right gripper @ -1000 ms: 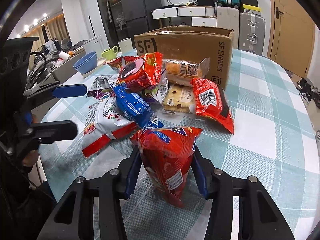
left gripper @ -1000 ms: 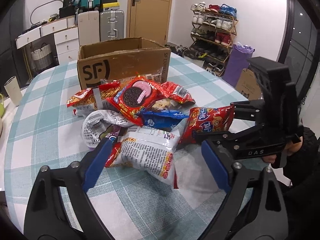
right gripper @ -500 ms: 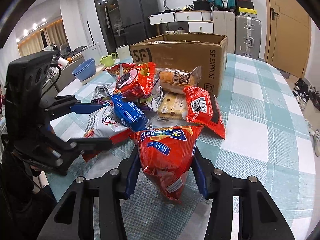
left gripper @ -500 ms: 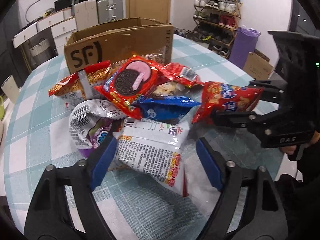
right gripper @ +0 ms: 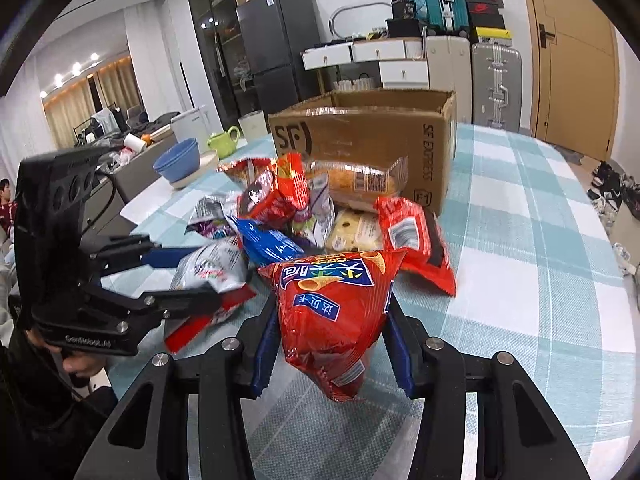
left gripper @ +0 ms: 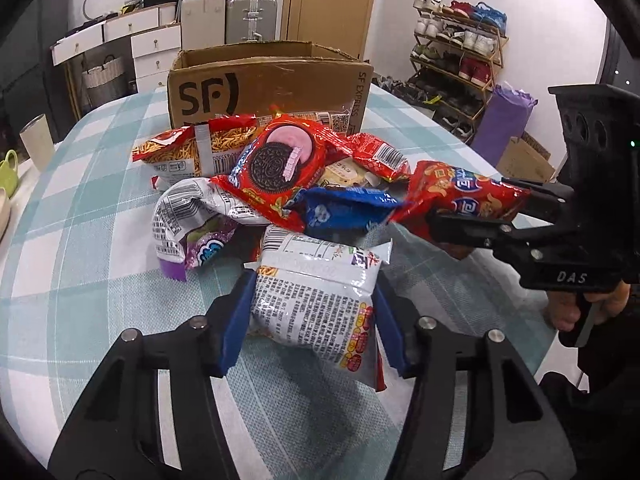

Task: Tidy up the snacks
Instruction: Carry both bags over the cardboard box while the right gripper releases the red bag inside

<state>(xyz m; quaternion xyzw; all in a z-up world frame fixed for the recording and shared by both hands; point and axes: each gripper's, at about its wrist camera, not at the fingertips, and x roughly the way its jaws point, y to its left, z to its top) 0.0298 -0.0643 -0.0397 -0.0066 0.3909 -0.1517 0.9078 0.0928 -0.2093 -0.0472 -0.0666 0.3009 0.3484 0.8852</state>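
A pile of snack bags lies on the checked table in front of an open brown SF box (left gripper: 264, 84), also in the right wrist view (right gripper: 360, 140). My left gripper (left gripper: 312, 312) is shut on a white snack bag (left gripper: 316, 300) at the near edge of the pile; that bag also shows in the right wrist view (right gripper: 208, 268). My right gripper (right gripper: 330, 344) is shut on a red snack bag (right gripper: 332, 308) and holds it above the table; the left wrist view shows it (left gripper: 464, 196) to the right of the pile. A red Oreo bag (left gripper: 280, 164) tops the pile.
A blue bag (left gripper: 344, 208), a purple and silver bag (left gripper: 192, 224) and a red noodle bag (left gripper: 192, 148) lie in the pile. Blue bowls (right gripper: 178, 160) and a green teapot (right gripper: 222, 142) stand at the table's left. A shoe rack (left gripper: 456, 52) stands beyond.
My left gripper has moved forward and closed on the white bag. My right gripper has lifted the red bag higher off the table.
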